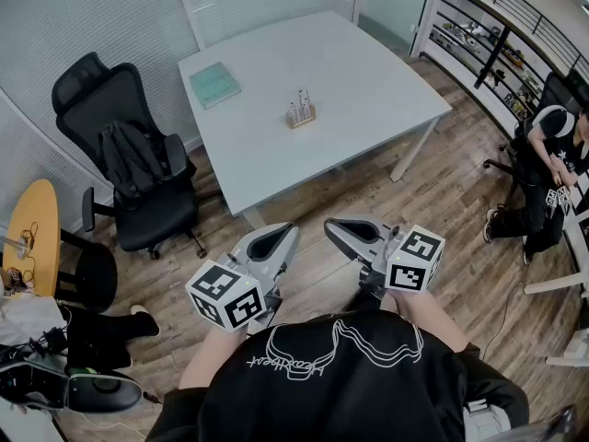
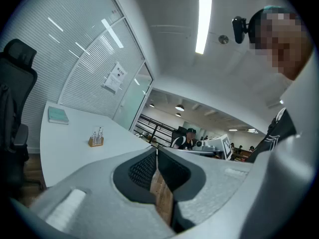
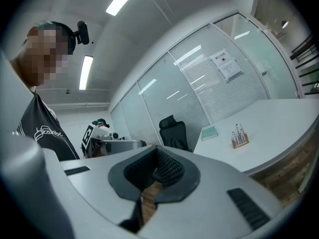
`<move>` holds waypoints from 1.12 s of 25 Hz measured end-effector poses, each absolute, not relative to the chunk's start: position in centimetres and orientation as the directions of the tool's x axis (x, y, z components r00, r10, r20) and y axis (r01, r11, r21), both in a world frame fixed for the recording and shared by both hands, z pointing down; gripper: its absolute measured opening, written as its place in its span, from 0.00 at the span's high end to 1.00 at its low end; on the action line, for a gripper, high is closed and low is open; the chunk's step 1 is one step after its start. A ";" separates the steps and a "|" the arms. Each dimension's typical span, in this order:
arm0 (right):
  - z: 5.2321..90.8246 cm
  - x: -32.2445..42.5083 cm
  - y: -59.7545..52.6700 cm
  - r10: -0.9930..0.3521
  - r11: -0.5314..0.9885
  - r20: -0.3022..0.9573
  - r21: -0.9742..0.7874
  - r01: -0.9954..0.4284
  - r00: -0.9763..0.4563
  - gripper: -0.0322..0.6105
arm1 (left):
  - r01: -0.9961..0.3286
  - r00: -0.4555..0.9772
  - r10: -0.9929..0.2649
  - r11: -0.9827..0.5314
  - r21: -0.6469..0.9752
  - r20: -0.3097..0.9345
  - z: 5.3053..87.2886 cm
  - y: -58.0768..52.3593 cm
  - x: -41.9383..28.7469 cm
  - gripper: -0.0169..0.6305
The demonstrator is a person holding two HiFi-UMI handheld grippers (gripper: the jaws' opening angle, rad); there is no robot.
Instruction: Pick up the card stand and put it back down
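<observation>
The card stand (image 1: 300, 110) is a small wooden block with clear upright holders, standing near the middle of the white table (image 1: 368, 90). It also shows small in the left gripper view, card stand (image 2: 96, 138), and in the right gripper view, card stand (image 3: 239, 136). Both grippers hang in front of my chest, well short of the table. My left gripper (image 1: 279, 239) is shut with nothing between its jaws. My right gripper (image 1: 340, 230) is shut and empty too.
A teal notebook (image 1: 214, 84) lies at the table's far left corner. A black office chair (image 1: 138, 168) with a bag on it stands left of the table. A seated person (image 1: 552, 164) is at the right. A round wooden table (image 1: 32, 228) sits far left.
</observation>
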State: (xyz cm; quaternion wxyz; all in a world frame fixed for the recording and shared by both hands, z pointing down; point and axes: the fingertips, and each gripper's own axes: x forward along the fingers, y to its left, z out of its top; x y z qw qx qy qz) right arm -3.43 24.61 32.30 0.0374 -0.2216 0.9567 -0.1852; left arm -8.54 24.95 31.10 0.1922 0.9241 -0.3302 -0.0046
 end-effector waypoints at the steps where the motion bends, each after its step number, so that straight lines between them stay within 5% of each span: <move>1: 32.2 -3.5 24.6 -0.437 0.835 0.010 -0.367 -0.410 -0.899 0.94 | -0.608 0.783 -0.611 -0.709 0.358 0.118 31.1 24.9 -8.6 0.94; 28: 30.9 -1.3 18.2 -0.385 0.844 -0.030 -0.414 -0.339 -0.922 0.94 | -0.631 0.766 -0.630 -0.697 0.340 0.130 30.5 18.8 -5.9 0.94</move>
